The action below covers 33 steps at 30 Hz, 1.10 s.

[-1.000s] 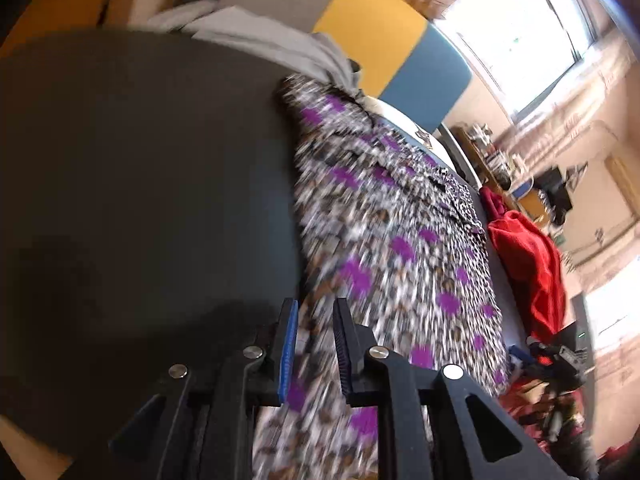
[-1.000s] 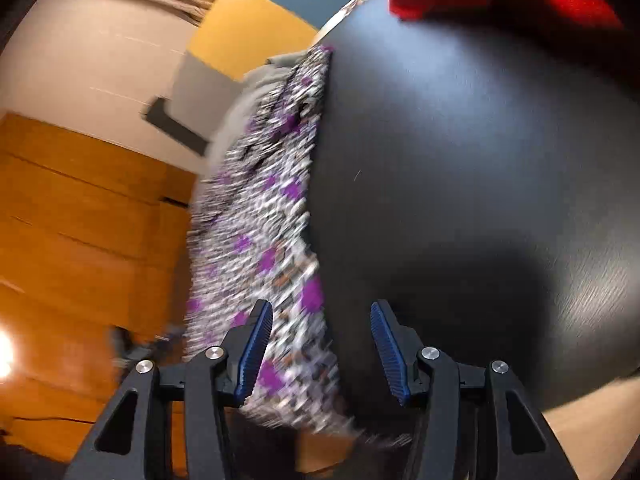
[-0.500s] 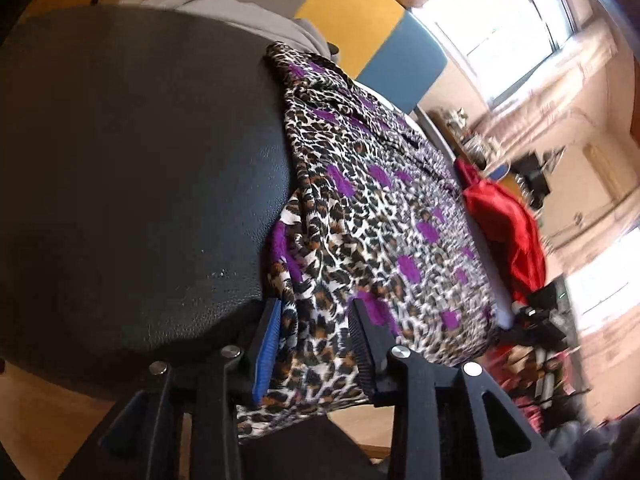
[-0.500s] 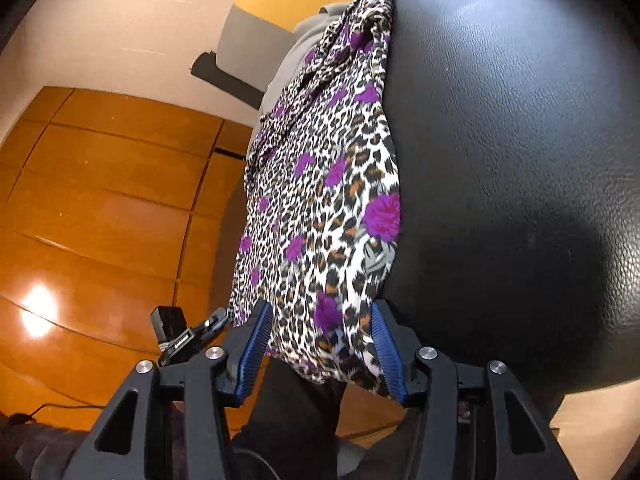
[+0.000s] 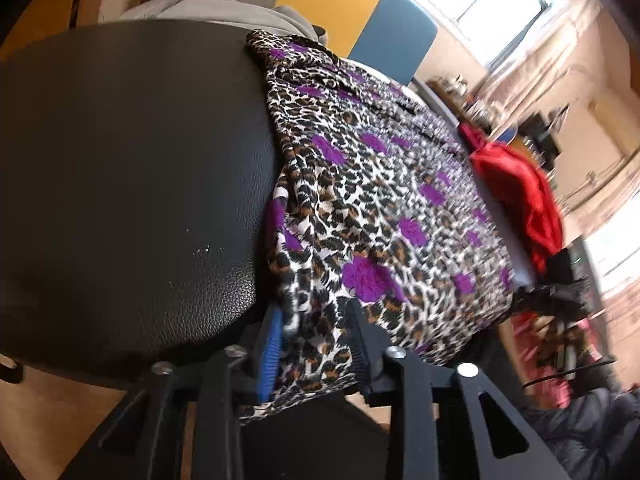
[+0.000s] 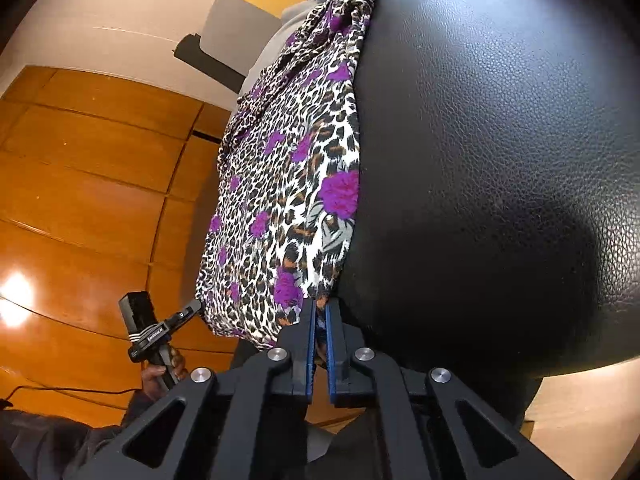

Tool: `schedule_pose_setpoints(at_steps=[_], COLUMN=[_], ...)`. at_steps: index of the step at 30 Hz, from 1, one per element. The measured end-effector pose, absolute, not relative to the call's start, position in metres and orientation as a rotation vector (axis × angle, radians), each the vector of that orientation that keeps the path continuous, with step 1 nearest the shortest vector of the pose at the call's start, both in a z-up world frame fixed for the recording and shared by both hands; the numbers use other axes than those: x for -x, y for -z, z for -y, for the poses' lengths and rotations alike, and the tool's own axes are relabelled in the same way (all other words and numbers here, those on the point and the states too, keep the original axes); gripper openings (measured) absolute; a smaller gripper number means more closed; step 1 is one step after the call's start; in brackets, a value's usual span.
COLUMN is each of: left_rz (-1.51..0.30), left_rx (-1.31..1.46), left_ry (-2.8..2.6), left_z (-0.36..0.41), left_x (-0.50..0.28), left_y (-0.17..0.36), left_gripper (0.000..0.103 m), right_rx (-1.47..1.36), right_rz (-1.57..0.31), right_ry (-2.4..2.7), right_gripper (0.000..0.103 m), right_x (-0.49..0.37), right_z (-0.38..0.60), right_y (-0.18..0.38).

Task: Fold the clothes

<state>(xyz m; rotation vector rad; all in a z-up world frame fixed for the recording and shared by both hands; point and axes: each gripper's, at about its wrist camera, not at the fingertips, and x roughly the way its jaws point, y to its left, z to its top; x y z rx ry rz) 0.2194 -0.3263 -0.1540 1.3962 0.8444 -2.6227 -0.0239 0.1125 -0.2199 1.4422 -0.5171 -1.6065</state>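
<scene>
Leopard-print garment (image 5: pixel 372 200) lengthwise away on black surface (image 5: pixel 132 168) | left fingers (image 5: pixel 269 344) apart around hem | right fingers (image 6: pixel 307 344) clamping corner

bright window (image 5: pixel 516 4), wooden wall panels (image 6: pixel 92 184)

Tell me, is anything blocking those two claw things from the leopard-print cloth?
Nothing visible does. The right gripper is shut on the corner of the leopard-print garment at the edge of the black table. The left gripper has the hem of the same garment between its spread fingers.

Right claw (image 6: pixel 319 320) clamped, left claw (image 5: pixel 314 332) apart
</scene>
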Motion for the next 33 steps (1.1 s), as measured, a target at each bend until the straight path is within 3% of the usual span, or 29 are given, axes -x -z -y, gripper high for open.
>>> schedule_pose_setpoints(at_steps=[1,7,12,21,33], left_rz=[-0.868,-1.244,-1.481,-1.506,-1.525], left_rx=[-1.402,-1.327,-1.129,-1.043,-0.941], left_ry=[2.621,2.688,2.776,2.889,2.910], left_z=[0.326,0.335,0.351,0.365,0.410], left_x=[-0.219,-0.222,-0.228,-0.175,-0.064], left_y=[0.155,0.154,0.136,0.099,0.082], left_gripper=[0.003,0.003,0.003,0.003,0.003], right_rx=[-1.441,-1.423,-1.362,-1.279,-1.288], right_rz=[0.508,0.479,0.603,0.709,0.691], right_ry=[1.613,1.635,1.586,1.552,1.609], right_gripper=[0.003,0.004,0.004,0.004,0.004], right_x=[0.024,0.023,0.030,0.064,0.151], right_z=[-0.111,-0.103,-0.105,-0.058,0.000], right_y=[0.219,0.207,0.200,0.181,0.162])
